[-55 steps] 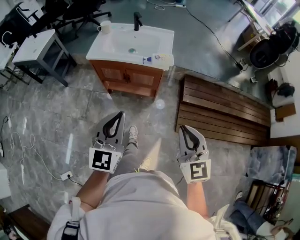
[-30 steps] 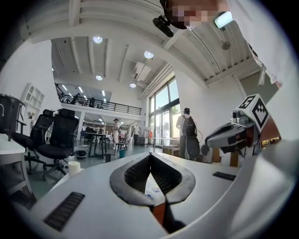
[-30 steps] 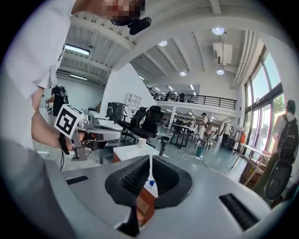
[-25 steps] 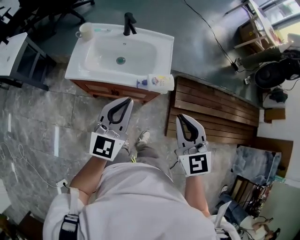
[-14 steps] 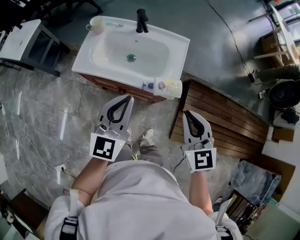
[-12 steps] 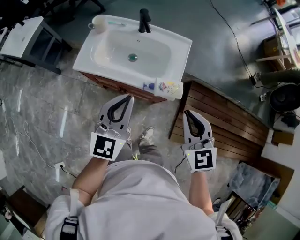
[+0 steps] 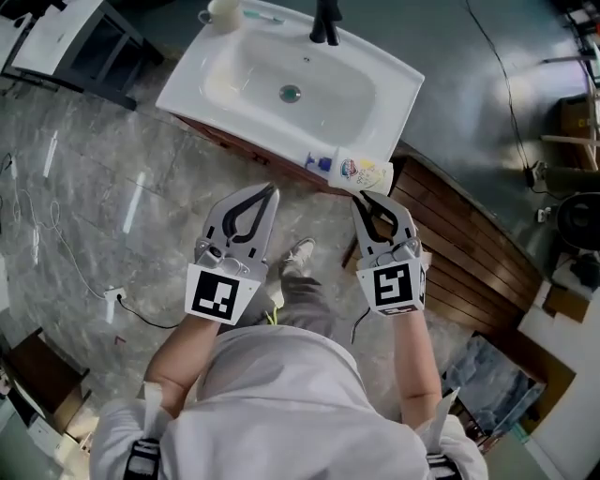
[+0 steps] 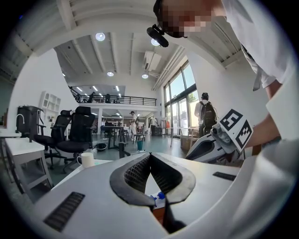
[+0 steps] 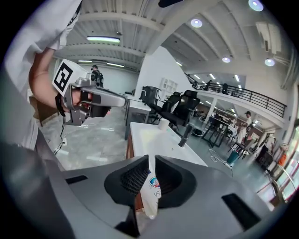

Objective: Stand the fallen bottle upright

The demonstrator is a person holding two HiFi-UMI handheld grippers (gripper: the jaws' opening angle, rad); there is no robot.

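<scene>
A white bottle (image 7: 364, 173) with a blue cap (image 7: 322, 162) lies on its side at the front right corner of the white sink counter (image 7: 225, 103). My right gripper (image 7: 363, 198) is shut and holds nothing; its tips sit just short of the bottle's side. In the right gripper view the bottle (image 9: 152, 189) shows through the slit below the closed tips of that gripper (image 9: 150, 159). My left gripper (image 7: 270, 190) is shut and empty, in front of the counter and left of the cap. The left gripper view shows the blue cap (image 8: 160, 196) just beyond its closed tips (image 8: 150, 156).
A black tap (image 7: 326, 23) and a white cup (image 7: 223, 9) stand at the back of the basin. A slatted wooden platform (image 7: 469, 253) lies on the floor to the right. A grey table (image 7: 84, 37) stands at the left, with a cable and socket (image 7: 112, 298) on the floor.
The person has stepped closer to the sink. Both grippers have moved forward and down toward the counter's front edge, the right one farther, up to the lying bottle. Both stayed shut.
</scene>
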